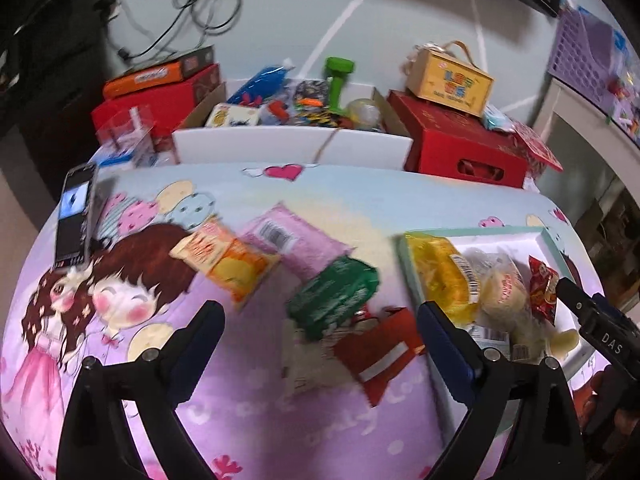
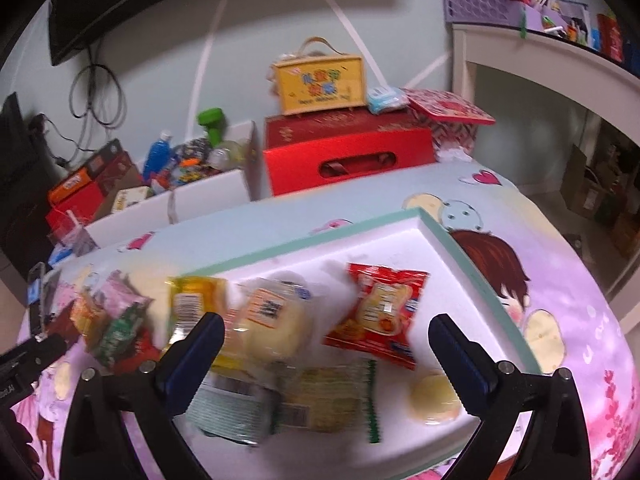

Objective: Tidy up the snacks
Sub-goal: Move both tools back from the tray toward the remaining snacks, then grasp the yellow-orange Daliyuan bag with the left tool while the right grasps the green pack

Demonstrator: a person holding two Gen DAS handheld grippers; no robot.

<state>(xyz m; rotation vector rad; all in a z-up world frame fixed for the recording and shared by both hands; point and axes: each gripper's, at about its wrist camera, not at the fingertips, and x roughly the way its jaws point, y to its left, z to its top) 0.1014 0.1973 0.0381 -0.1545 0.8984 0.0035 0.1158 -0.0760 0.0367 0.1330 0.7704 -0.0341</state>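
Between the spread left tongs point(image 1: 320, 320) lies a green snack packet point(image 1: 334, 298).

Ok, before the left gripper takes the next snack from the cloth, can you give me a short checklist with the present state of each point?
1. Left gripper open and empty: ok, its jaws stand wide apart.
2. Right gripper open and empty: ok.
3. Loose snacks within view on the cartoon-print cloth: ok, green foil packet, red flat packet, pink packet, orange packet.
4. Green foil packet free to lift: not ok, it overlaps neighbouring packets.
5. Room in the white foam tray with mint-green rim: ok, bare floor near its far corner.
6. Picture sharpness: not ok, both views blurred.
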